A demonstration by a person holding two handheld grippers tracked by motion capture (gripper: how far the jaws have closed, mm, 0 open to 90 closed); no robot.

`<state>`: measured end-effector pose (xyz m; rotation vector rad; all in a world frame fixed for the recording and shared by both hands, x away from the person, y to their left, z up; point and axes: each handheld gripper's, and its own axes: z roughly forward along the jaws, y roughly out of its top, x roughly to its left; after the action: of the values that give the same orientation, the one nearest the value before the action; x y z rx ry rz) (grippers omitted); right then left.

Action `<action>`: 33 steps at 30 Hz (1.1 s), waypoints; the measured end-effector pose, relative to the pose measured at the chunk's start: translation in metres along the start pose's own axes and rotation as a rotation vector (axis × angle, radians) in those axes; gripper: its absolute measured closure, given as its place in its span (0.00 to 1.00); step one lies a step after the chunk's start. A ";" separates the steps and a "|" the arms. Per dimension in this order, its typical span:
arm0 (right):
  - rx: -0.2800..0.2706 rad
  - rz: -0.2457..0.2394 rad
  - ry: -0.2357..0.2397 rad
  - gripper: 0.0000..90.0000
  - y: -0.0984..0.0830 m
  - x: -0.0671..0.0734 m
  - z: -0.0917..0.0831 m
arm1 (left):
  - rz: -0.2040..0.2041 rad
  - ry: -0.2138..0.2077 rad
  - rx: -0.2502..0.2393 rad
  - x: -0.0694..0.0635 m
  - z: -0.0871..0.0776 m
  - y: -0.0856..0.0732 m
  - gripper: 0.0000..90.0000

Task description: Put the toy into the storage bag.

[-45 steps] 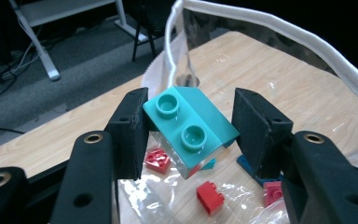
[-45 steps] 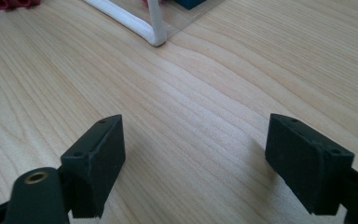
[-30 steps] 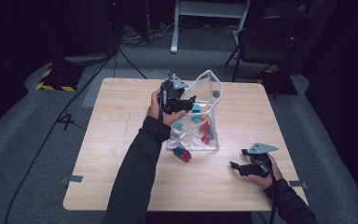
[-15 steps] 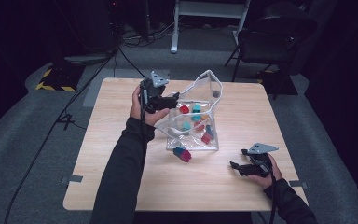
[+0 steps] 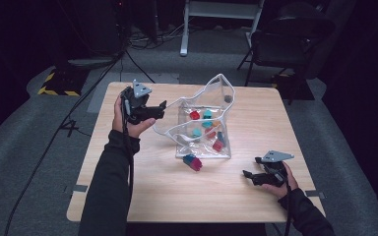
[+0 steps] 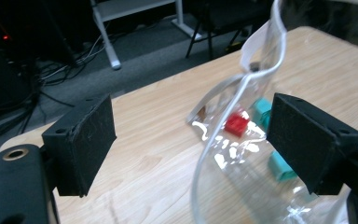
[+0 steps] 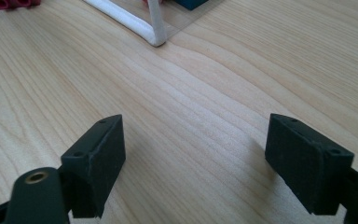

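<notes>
A clear plastic bag (image 5: 204,105) with a white rim stands in the middle of the table and holds several red and teal bricks. One red and teal brick (image 5: 193,162) lies on the wood just in front of it. My left gripper (image 5: 162,109) is at the bag's left edge. Its jaws have just been opening, and the left gripper (image 6: 193,140) stands open with the bag's rim (image 6: 205,154) loose ahead of the pads. Through the plastic I see a red brick (image 6: 237,124). My right gripper (image 5: 246,175) rests open near the front right, and the right gripper (image 7: 196,154) has only bare wood between its jaws.
The wooden table (image 5: 142,177) stands on grey carpet with cables at the left. A dark chair (image 5: 285,39) and a white stand (image 5: 216,14) are behind it. The bag's bottom corner (image 7: 154,38) lies a short way ahead of my right gripper.
My left hand has moved left, away from the top of the bag to its left edge, and its jaws have widened. The right hand has not moved.
</notes>
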<state>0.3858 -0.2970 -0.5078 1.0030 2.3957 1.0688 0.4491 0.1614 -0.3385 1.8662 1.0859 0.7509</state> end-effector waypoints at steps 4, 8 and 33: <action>0.000 0.000 0.000 0.23 0.000 0.000 0.000 | -0.009 0.022 0.023 0.009 -0.001 -0.011 0.18; 0.000 0.000 0.000 0.23 0.000 0.000 0.000 | -0.022 0.042 0.040 0.018 -0.003 -0.022 0.18; 0.000 0.000 0.000 0.23 0.000 0.000 0.000 | -0.026 -0.021 0.191 0.016 0.004 -0.122 0.18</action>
<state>0.3858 -0.2970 -0.5078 1.0035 2.3954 1.0688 0.4117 0.2084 -0.4460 2.0104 1.2012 0.6291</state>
